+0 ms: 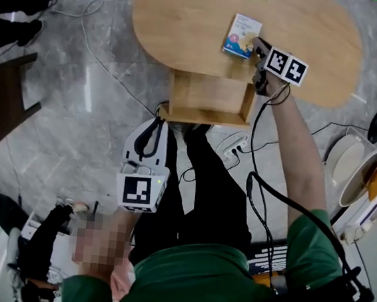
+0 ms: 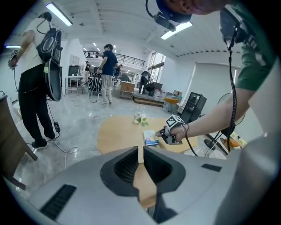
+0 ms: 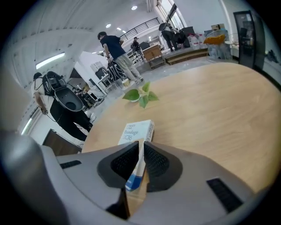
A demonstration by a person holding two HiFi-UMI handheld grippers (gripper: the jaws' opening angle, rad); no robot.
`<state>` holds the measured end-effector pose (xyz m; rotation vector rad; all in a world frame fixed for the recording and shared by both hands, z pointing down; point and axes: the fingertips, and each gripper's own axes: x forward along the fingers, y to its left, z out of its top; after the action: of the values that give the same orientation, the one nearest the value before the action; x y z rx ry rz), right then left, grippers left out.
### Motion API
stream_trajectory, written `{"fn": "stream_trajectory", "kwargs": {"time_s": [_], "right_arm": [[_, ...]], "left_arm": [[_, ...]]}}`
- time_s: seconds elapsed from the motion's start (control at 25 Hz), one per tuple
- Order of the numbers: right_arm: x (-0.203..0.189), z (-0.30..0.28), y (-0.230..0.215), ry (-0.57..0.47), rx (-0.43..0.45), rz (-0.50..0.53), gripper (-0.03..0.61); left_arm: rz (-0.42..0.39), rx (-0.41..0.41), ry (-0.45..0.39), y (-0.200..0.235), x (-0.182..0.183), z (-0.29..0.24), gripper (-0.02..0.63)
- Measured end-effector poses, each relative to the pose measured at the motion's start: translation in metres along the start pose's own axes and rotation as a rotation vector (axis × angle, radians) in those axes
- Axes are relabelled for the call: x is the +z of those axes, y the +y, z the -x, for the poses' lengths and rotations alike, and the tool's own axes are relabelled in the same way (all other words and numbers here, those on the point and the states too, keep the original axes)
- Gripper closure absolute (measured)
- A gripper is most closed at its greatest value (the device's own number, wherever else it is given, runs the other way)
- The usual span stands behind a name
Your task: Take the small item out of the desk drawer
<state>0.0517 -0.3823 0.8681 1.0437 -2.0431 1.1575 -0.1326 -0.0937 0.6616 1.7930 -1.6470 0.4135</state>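
A small white-and-blue bandage box (image 1: 242, 36) lies on the oval wooden desk (image 1: 188, 26). My right gripper (image 1: 256, 48) is at the box's near right edge. In the right gripper view the jaws (image 3: 141, 143) are closed on the box (image 3: 137, 132), with its edge pinched between the pads. The wooden drawer (image 1: 211, 97) juts out under the desk's near edge. My left gripper (image 1: 157, 120) hangs low in front of the drawer, away from the desk. Its jaws (image 2: 141, 149) are shut with nothing between them. The left gripper view also shows the box (image 2: 150, 138) and the right gripper (image 2: 162, 133).
A small leafy plant (image 3: 140, 96) stands at the far side of the desk. Cables and a power strip (image 1: 232, 145) lie on the marble floor under the desk. A dark chair (image 1: 3, 101) is at the left and a white fan (image 1: 351, 164) at the right. People stand in the background.
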Motion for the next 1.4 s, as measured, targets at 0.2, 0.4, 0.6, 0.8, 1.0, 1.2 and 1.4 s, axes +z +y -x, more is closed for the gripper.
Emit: {"fn": "stream_trajectory", "kwargs": {"time_s": [0.2, 0.4, 0.6, 0.8, 1.0, 1.2, 1.4], "right_arm": [[0.016, 0.029, 0.014, -0.112, -0.051, 0.118, 0.431], [0.039, 0.104, 0.056, -0.236, -0.016, 0.155, 0.500], [0.055, 0.222, 0.104, -0.337, -0.010, 0.099, 0.520], [0.086, 0.335, 0.167, -0.475, -0.006, 0.122, 0.541], [0.118, 0.440, 0.234, -0.641, -0.003, 0.237, 0.546], [0.144, 0.533, 0.289, -0.784, -0.046, 0.370, 0.546], [0.166, 0.615, 0.339, -0.940, -0.104, 0.484, 0.549]], "left_arm": [[0.001, 0.004, -0.010, -0.003, 0.005, 0.003, 0.565], [-0.053, -0.035, -0.063, -0.023, 0.047, 0.009, 0.565], [-0.106, -0.061, -0.140, -0.054, 0.131, 0.046, 0.565], [-0.162, -0.072, -0.266, -0.067, 0.223, 0.089, 0.565], [-0.195, -0.091, -0.403, -0.083, 0.295, 0.136, 0.565], [-0.222, -0.131, -0.521, -0.104, 0.351, 0.184, 0.565], [-0.285, -0.198, -0.656, -0.125, 0.399, 0.238, 0.565]]}}
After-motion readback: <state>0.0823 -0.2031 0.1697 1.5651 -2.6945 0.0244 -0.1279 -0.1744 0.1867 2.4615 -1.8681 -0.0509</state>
